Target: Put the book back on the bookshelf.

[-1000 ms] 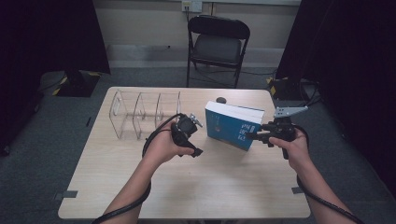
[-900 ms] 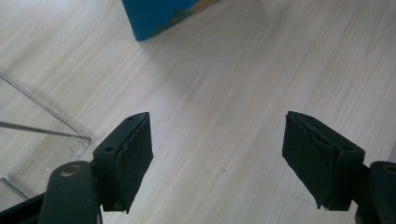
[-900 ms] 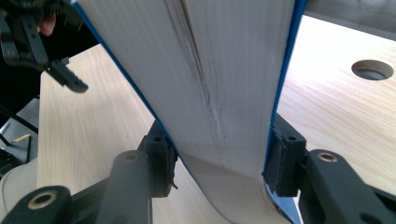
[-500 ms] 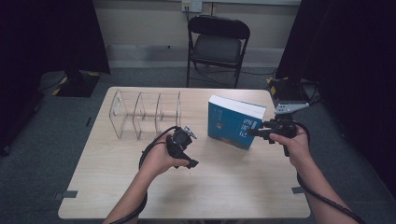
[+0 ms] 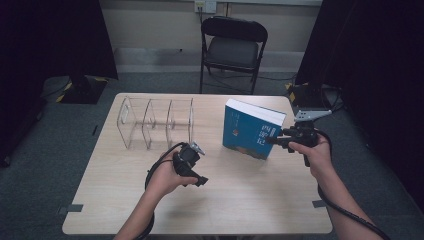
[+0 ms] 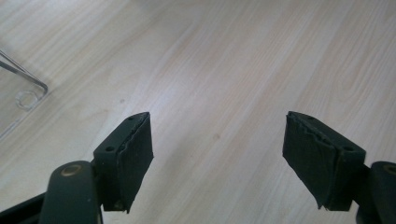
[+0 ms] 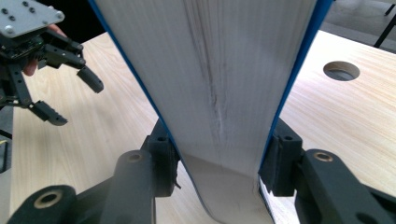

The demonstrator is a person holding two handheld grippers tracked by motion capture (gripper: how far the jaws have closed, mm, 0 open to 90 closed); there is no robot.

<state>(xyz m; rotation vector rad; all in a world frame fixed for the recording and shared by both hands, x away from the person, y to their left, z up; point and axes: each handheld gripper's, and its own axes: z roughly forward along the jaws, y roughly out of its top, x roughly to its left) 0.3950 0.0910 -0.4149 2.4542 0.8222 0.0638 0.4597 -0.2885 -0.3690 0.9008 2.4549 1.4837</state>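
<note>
High view: the right gripper (image 5: 278, 141) grips the blue book (image 5: 252, 128) at its right-hand edge. The book stands upright on the worktop (image 5: 250, 200), right of centre and just beside the clear acrylic rack (image 5: 157, 121), which has open upright slots. An upright hold suits sliding the book into a slot; that is a judgement. The left gripper (image 5: 200, 165) hangs low over the worktop in front of the rack, apart from the book, probably kept clear as a spare support.

Left gripper view: its fingers (image 6: 135, 158) stand wide apart with nothing between them, and bare wood lies beneath. A rounded corner of the rack (image 6: 23, 93) sits at the left edge.

Right gripper view: the fingers (image 7: 163, 158) have just been closing and now clamp the book (image 7: 210, 70) by its two covers, with the page block between them. The opening is narrow, set by the book's thickness. The lower pages look bent near the jaws, though the close range makes this uncertain. The left gripper (image 7: 70, 95) shows farther off, open. A round hole (image 7: 341, 70) in the worktop lies to the right.
</note>
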